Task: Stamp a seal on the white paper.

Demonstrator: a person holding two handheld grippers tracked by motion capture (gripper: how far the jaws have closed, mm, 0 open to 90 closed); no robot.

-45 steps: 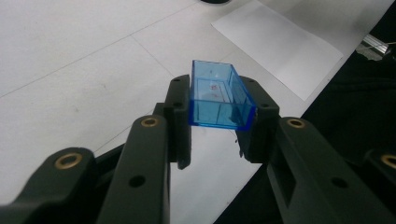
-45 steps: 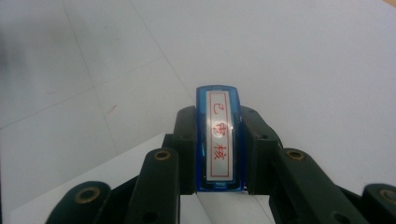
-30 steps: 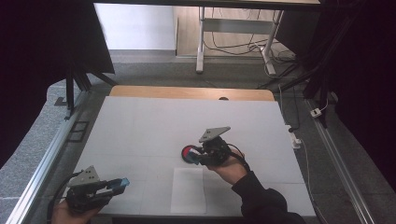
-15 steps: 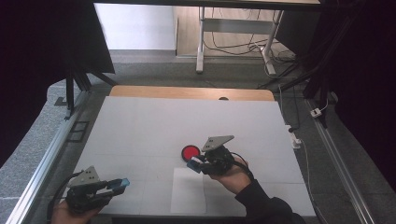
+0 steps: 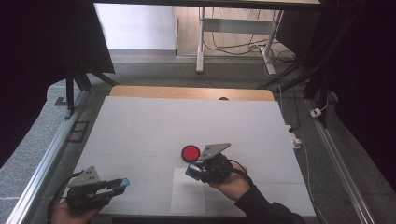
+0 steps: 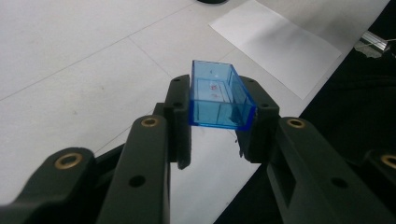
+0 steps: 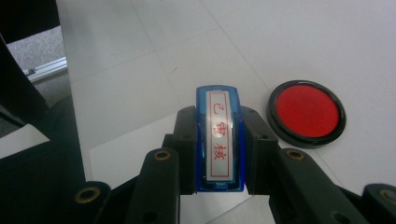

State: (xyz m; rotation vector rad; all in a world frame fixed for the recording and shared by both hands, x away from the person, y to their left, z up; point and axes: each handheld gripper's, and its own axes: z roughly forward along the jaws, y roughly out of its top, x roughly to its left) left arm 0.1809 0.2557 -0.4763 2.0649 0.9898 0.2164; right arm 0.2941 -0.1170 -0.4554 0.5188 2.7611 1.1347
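Two blue plastic pieces are in our grip, one per gripper. The stamp [image 7: 219, 140], a narrow blue body with a white face bearing red characters inside a red frame, sits clamped between the jaws of our right gripper [image 7: 219, 149], which are closed tight on its two long sides; its printed face looks up at the right gripper view's camera. In the high view we see this right gripper [image 5: 196, 171] held low over the near middle of the table [image 5: 149, 121], above the far right corner of a white sheet of paper [image 5: 187, 200] that lies near the table's front edge. Just beside the stamp, a little farther out on the table, lies the round ink pad [image 7: 307, 113], red inside a black rim; it lies flat and apart from the jaws. Our left gripper [image 6: 219, 121] is closed on the stamp's clear blue cap [image 6: 219, 95], an open rectangular shell pinched by its two side walls, with its hollow turned up. From above we see that left gripper [image 5: 119, 184] at the near left corner of the table, well apart from the right one, with the sheet between them.
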